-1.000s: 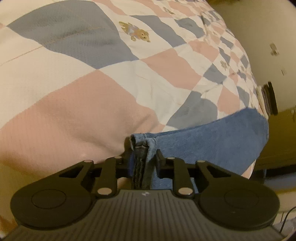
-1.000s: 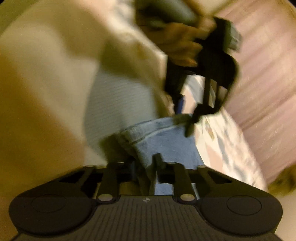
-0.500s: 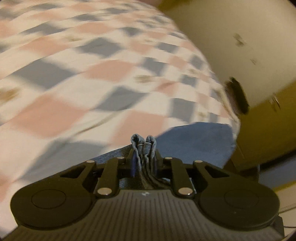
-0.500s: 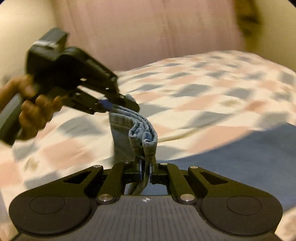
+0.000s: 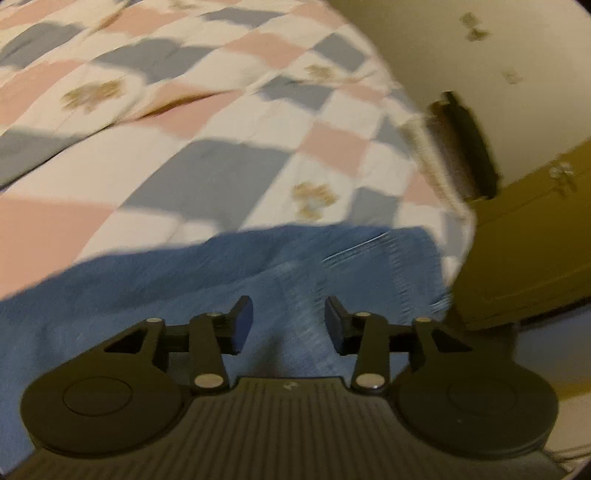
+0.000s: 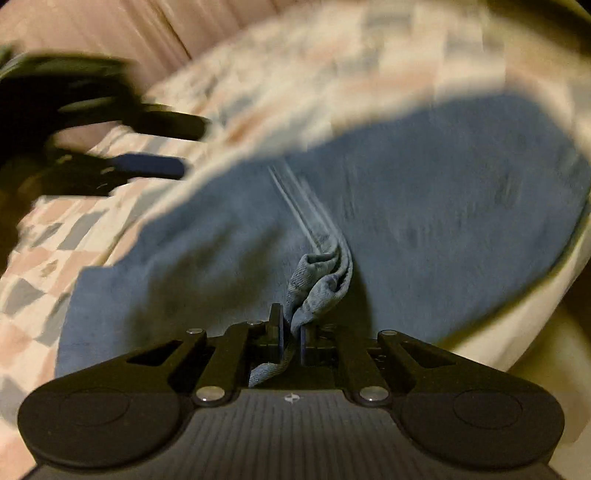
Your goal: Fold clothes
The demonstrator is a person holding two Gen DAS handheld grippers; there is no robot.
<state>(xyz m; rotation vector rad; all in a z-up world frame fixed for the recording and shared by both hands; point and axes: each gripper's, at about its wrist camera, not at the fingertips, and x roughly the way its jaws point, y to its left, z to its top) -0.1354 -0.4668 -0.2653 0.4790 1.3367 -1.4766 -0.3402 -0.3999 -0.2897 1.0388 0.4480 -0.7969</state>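
Note:
Blue denim jeans [image 5: 229,280] lie spread on the checked quilt [image 5: 207,122] of a bed. My left gripper [image 5: 289,325] is open and empty, just above the denim. In the right wrist view the jeans [image 6: 424,192] cover the middle of the frame. My right gripper [image 6: 291,332] is shut on a bunched fold of the jeans' edge [image 6: 317,284]. The left gripper also shows blurred at the left of the right wrist view [image 6: 162,144], open, over the quilt.
The quilt [image 6: 44,236] has pink, grey and white squares with small bear prints. A dark object [image 5: 469,144] sits at the bed's right edge. A yellow-brown cabinet [image 5: 528,236] stands to the right, below a cream wall. A pink curtain [image 6: 110,22] hangs behind the bed.
My left gripper has opened and let go of the bunched denim, which now lies flat below it. My right gripper has kept its hold and swung down over the jeans.

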